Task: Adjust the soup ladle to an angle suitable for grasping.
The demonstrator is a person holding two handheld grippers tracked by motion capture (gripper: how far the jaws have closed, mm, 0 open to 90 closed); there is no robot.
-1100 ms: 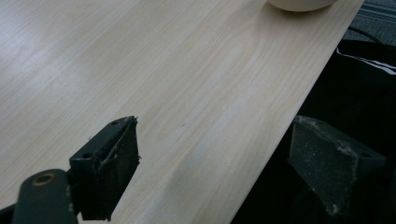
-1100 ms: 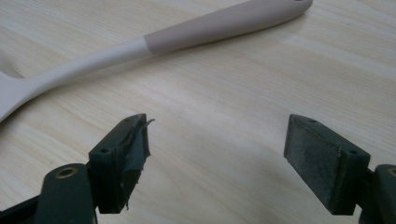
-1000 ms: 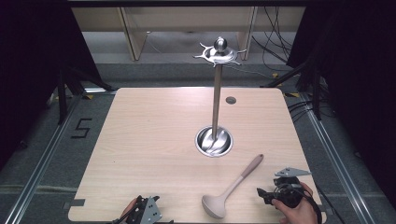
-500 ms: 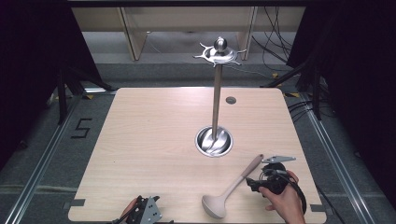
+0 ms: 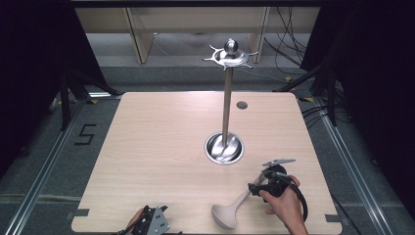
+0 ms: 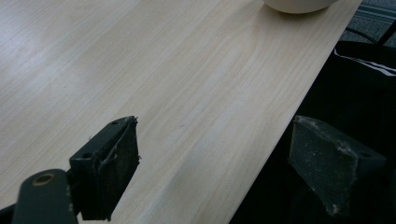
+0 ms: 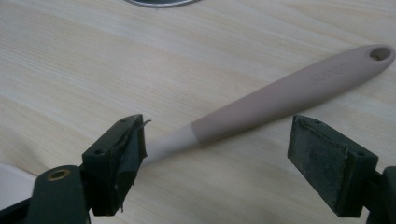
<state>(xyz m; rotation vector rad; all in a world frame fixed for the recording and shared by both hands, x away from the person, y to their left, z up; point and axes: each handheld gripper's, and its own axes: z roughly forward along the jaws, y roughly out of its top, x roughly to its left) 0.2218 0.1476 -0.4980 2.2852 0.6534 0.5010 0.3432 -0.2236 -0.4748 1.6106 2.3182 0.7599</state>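
A beige ladle [image 5: 230, 211] lies on the wooden table [image 5: 156, 147] near the front right, its handle angled toward the back right. My right gripper [image 5: 255, 188] is down over that handle, held by a hand. In the right gripper view the handle [image 7: 280, 95] runs across between the open jaws of my right gripper [image 7: 219, 128], with its hanging hole [image 7: 379, 52] at the far end. My left gripper [image 5: 150, 223] rests at the table's front edge. It stands open [image 6: 212, 126] over that edge, and the ladle's bowl [image 6: 299, 3] lies beyond it.
A metal utensil stand [image 5: 225, 103] rises from a round steel base [image 5: 224, 148] at the table's middle right, with a hooked crown [image 5: 230, 54] on top. A small dark grommet [image 5: 242, 105] sits behind it. Cables [image 5: 288, 54] lie on the floor beyond the table.
My right gripper has moved left and away from the front right corner until its open jaws straddle the ladle's handle. The left gripper and the ladle have stayed put.
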